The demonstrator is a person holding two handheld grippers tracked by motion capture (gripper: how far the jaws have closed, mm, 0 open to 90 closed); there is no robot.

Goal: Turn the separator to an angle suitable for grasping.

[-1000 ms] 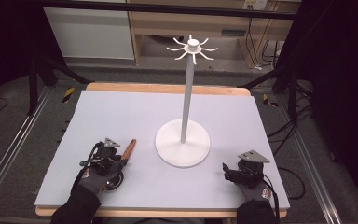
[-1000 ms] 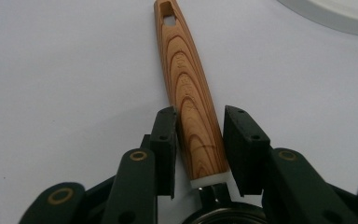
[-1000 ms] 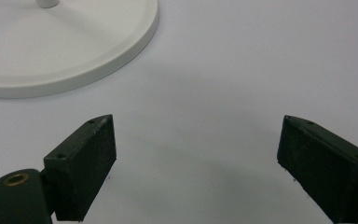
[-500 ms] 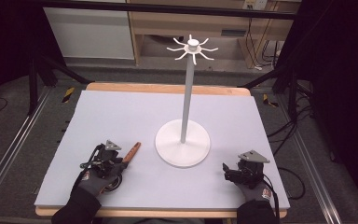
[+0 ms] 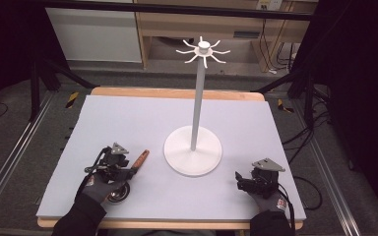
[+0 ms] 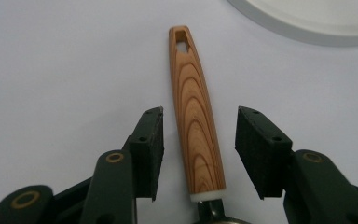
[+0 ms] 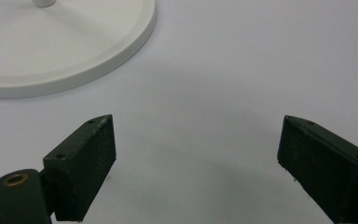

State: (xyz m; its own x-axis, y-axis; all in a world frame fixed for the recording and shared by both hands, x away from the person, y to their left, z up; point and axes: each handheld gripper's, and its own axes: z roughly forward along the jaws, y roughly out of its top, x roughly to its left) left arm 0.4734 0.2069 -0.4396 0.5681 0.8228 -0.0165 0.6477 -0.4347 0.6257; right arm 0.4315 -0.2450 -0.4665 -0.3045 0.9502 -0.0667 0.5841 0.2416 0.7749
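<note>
- On the surface (image 5: 226,118) near its front left, the left gripper (image 5: 123,164) has just been opening over a wooden-handled utensil (image 5: 140,159) beside the white stand (image 5: 193,155).
- Left gripper view: handle (image 6: 196,126) between spread pads, untouched; closing off-centre could skid it.
- Right gripper view: right gripper (image 7: 196,158) spread, empty.

stand: white metal hook stand with round base (image 5: 193,150) stood mid-table on the pale grey board (image 5: 128,118)
handle: wooden-handled utensil (image 5: 139,161) lay just left of the base
left gripper: left gripper (image 5: 114,160) sat over the utensil
right gripper: right gripper (image 5: 256,181) sat right of the base

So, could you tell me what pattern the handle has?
Brown wood grain on the handle, clearest in the left gripper view.
</note>
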